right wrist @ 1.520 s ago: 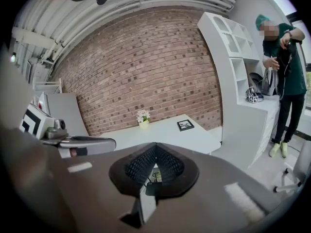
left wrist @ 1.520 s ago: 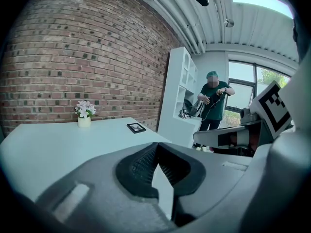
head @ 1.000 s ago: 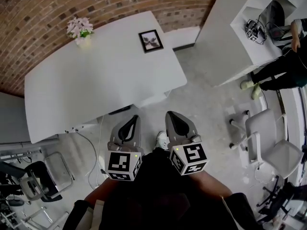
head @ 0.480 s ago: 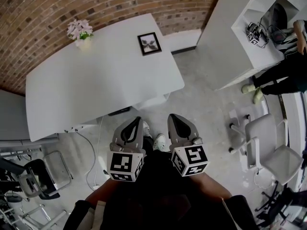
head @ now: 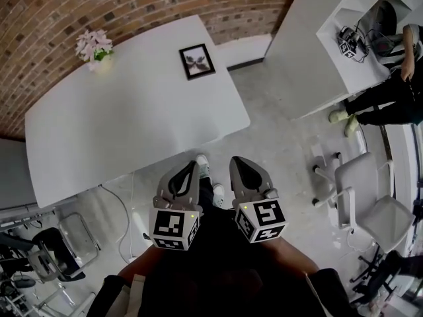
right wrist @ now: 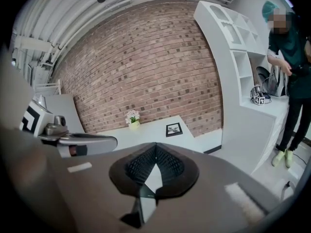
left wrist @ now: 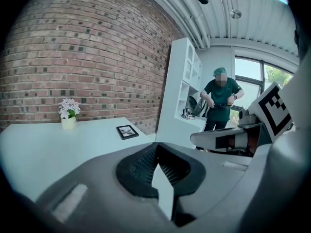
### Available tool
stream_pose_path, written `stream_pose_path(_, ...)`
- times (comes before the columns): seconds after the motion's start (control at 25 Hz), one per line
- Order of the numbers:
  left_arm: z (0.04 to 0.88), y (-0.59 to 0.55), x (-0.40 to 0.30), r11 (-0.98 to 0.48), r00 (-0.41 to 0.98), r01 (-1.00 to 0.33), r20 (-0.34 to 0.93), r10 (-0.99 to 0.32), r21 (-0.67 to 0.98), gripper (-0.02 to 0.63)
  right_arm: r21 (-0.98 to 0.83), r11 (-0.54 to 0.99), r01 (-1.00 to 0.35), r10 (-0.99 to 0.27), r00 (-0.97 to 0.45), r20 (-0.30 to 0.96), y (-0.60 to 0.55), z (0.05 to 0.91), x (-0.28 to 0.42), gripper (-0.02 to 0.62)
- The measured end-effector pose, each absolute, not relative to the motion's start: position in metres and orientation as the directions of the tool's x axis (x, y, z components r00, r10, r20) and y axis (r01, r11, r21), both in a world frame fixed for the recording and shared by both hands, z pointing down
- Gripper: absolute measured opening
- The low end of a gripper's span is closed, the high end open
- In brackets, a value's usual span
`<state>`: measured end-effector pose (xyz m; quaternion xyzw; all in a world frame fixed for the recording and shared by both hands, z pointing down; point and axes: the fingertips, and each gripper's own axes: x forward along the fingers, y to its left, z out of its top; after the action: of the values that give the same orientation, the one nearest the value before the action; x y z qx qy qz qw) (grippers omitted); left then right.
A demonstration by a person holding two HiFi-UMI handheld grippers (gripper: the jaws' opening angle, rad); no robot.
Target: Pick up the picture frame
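frame: picture frame (head: 196, 61) lies near the worktop's (head: 132, 121) far right corner, nothing touching it
flowers: little vase of flowers (head: 92, 46) by the far left corner
left tongs (head: 190, 169): pressed together, empty, off the worktop's near edge
right tongs (head: 239, 164): same deal, pressed together, empty

The picture frame (head: 197, 61) is small and nearly square, with a thin black border, a white mat and a dark, leaf-like image at its centre. It sits face up on the white table (head: 132, 124), near the far right corner, close to the right edge and turned slightly askew to it. Nothing touches it. Whether it lies flat or is slightly propped cannot be told.
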<state>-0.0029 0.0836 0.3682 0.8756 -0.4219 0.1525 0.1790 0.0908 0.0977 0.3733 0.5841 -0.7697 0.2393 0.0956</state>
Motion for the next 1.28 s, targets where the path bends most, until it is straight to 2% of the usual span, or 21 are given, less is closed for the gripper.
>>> stream_pose_path(0.88,0.393,-0.06,0.0,-0.581,0.64,-0.766,0.417,-0.645,0.276,-0.002,-0.194,0.17,-0.966,-0.822,-0.248,0.512,-0.045,0.396,0.089,0.002)
stream_pose_path(1.28,0.4,-0.1,-0.003,-0.523,0.597,-0.802,0.432,-0.676,0.29,-0.002,-0.189,0.201,-0.961,-0.799,-0.273,0.536,-0.088,0.406,0.086,0.002)
